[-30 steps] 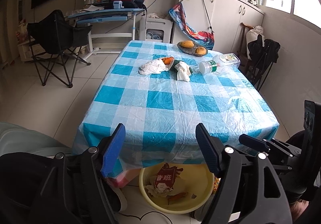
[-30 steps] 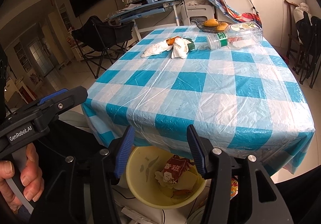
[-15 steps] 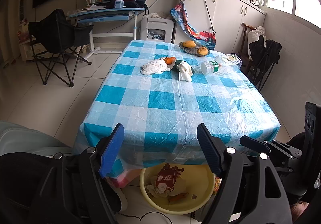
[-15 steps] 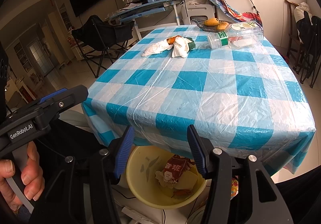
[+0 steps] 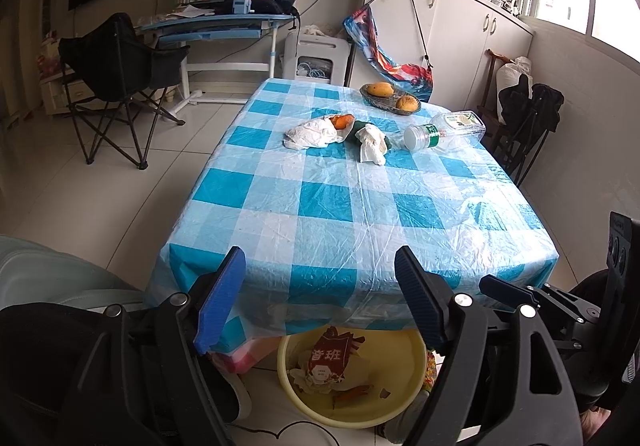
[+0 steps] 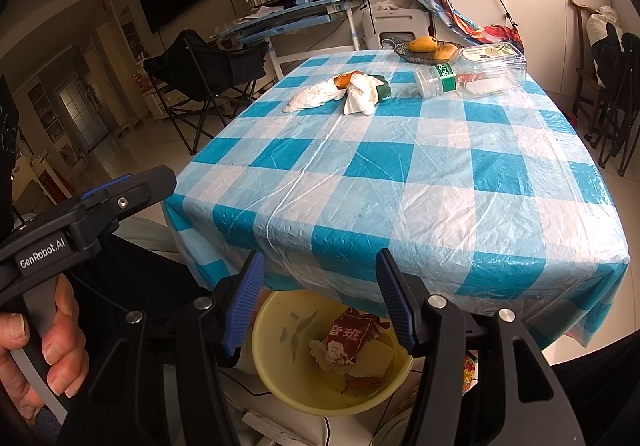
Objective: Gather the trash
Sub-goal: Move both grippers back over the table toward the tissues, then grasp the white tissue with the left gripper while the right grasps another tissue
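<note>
On the far part of the blue-checked table (image 5: 344, 206) lie a white plastic bag (image 5: 312, 132) with an orange peel, a crumpled white tissue (image 5: 372, 144) on a green scrap, and an empty clear bottle (image 5: 444, 130) on its side. They also show in the right wrist view: bag (image 6: 316, 94), tissue (image 6: 362, 94), bottle (image 6: 472, 72). A yellow bin (image 5: 352, 378) with a red wrapper stands on the floor under the near table edge, also in the right wrist view (image 6: 332, 354). My left gripper (image 5: 320, 294) and right gripper (image 6: 320, 294) are open and empty above the bin.
A dish with two mangoes (image 5: 390, 96) sits at the table's far end. A black folding chair (image 5: 116, 78) and a blue desk (image 5: 216, 26) stand at the left. White cabinets (image 5: 460, 34) and dark chairs (image 5: 528, 118) line the right.
Both grippers have drifted slightly; the table scene shifts a little in each view. Nothing was picked up or released.
</note>
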Tool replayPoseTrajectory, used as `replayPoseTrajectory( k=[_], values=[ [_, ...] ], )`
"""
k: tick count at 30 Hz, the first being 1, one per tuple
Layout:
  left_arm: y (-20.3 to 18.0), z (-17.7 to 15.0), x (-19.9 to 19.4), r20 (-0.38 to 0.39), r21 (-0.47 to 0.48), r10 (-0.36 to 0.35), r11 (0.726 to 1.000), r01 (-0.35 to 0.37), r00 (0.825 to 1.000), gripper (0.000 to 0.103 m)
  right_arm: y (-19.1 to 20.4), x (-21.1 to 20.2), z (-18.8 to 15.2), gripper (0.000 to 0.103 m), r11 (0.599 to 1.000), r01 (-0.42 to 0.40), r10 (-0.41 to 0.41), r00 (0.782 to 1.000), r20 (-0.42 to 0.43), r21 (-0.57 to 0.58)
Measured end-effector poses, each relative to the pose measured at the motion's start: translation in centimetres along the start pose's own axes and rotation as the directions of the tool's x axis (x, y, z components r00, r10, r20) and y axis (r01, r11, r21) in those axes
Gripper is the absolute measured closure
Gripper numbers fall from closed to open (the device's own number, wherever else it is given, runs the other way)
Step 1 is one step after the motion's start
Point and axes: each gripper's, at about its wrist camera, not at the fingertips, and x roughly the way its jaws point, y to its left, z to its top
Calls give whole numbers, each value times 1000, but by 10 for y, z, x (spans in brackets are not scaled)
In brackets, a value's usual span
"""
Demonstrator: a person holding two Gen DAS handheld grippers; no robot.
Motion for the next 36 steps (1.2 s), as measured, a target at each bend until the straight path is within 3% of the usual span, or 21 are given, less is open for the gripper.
replayPoseTrajectory(
  k=[17,27,36],
  values=[
    [14,48,40,-40,-109,-9,994,4,999,28,-26,11,36,46,999,-4,5,1000,-21,53],
    [18,83,88,-63,-161,23,986,-33,998,28,-25,45,80,46,1000,-20,20,999,-26,2],
    [18,97,123,-85,-153,40,987,-53,996,28,-28,73,105,46,1000,-20,20,999,-28,-15]
  ],
)
